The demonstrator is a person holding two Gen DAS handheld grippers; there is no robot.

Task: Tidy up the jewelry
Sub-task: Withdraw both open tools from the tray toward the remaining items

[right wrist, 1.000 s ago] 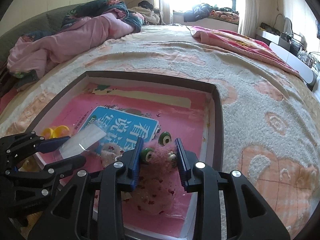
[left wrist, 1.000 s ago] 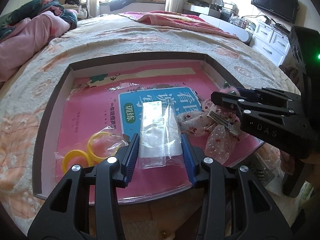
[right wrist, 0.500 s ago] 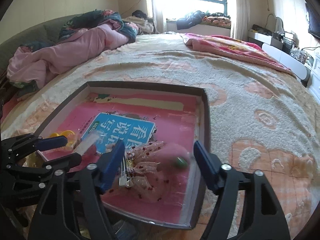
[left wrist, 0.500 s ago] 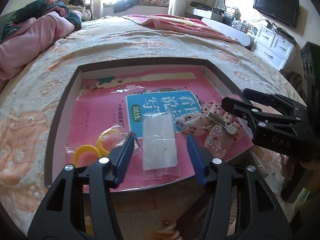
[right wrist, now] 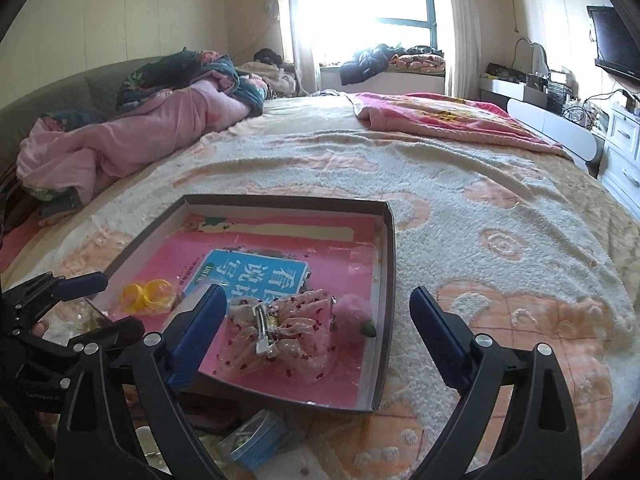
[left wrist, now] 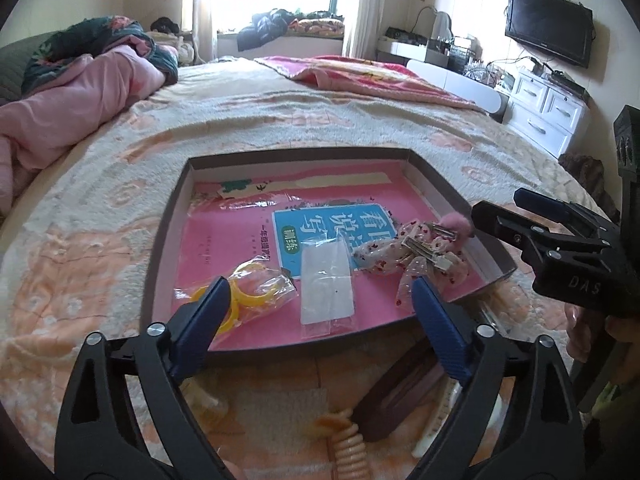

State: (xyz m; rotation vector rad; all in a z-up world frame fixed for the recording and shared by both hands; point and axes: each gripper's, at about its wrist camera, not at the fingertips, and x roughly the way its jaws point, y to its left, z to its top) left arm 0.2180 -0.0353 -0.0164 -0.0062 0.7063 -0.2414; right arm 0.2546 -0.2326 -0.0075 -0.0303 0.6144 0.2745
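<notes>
A bedroom holds a wide bed covered by a cream blanket patterned in peach, with a window at the far wall and a rumpled pink quilt lying well beyond the tray. On the blanket sits a shallow dark-rimmed tray, its floor covered by a pink booklet with a blue title panel.

Inside the tray, near its front edge, a clear plastic sleeve lies flat. Just beside it, toward the tray's left front corner, yellow rings in a clear bag rest on the pink cover. Toward the tray's right side lies a sheer bow hair clip dotted with red, its metal clasp facing up, and touching it, closest to the tray's right wall, is a fluffy pink pom hair tie.

The left gripper hangs over the tray's front edge; its jaws have just been opening and stand wide apart, the plastic sleeve lying between them untouched. The right gripper hangs over the tray's right front corner; its jaws have likewise just been opening and now gape wide, with the bow clip and pom tie lying free on the tray below them.
</notes>
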